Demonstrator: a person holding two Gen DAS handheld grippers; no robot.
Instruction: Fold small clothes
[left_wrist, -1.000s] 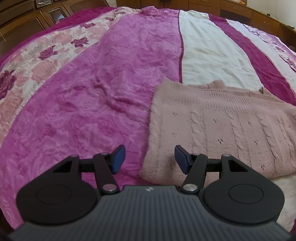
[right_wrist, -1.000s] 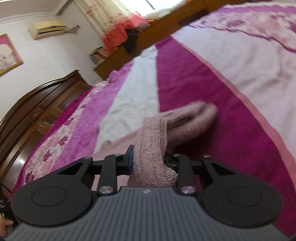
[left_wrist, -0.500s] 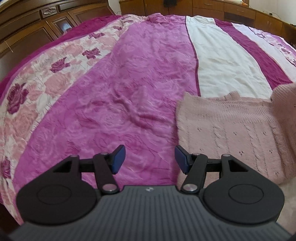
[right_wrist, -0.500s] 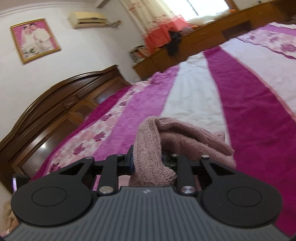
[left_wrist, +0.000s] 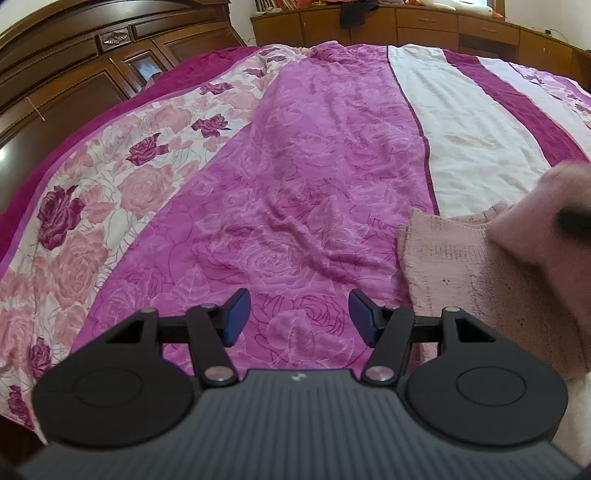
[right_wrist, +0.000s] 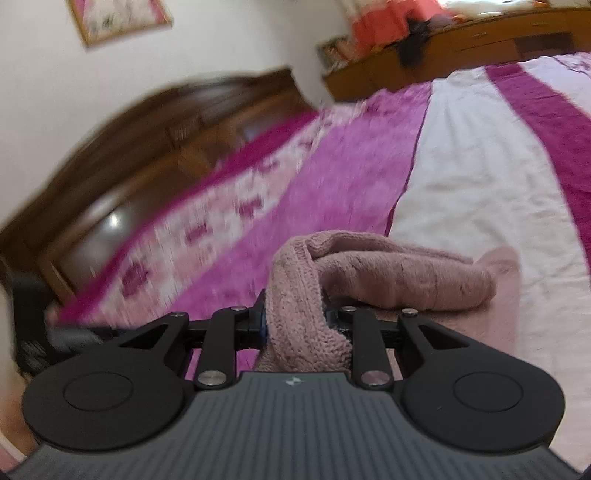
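A pale pink knitted sweater (left_wrist: 458, 266) lies on the bed at the right of the left wrist view. Its right side is lifted and folding over, blurred by motion. My left gripper (left_wrist: 298, 316) hovers open over the purple bedspread, left of the sweater's edge, with nothing between its blue pads (left_wrist: 236, 314). In the right wrist view my right gripper (right_wrist: 299, 325) is shut on a bunched edge of the sweater (right_wrist: 306, 295), and a rolled length of it trails off to the right.
The bedspread (left_wrist: 295, 166) has purple, white, magenta and rose-patterned stripes. A dark wooden headboard (left_wrist: 74, 74) runs along the left. Low wooden cabinets (left_wrist: 424, 26) stand beyond the far end of the bed. A framed picture (right_wrist: 118, 14) hangs on the wall.
My left gripper has drawn back and leftward, away from the sweater. My right gripper has carried the held sweater edge up and over toward the left, swinging toward the headboard.
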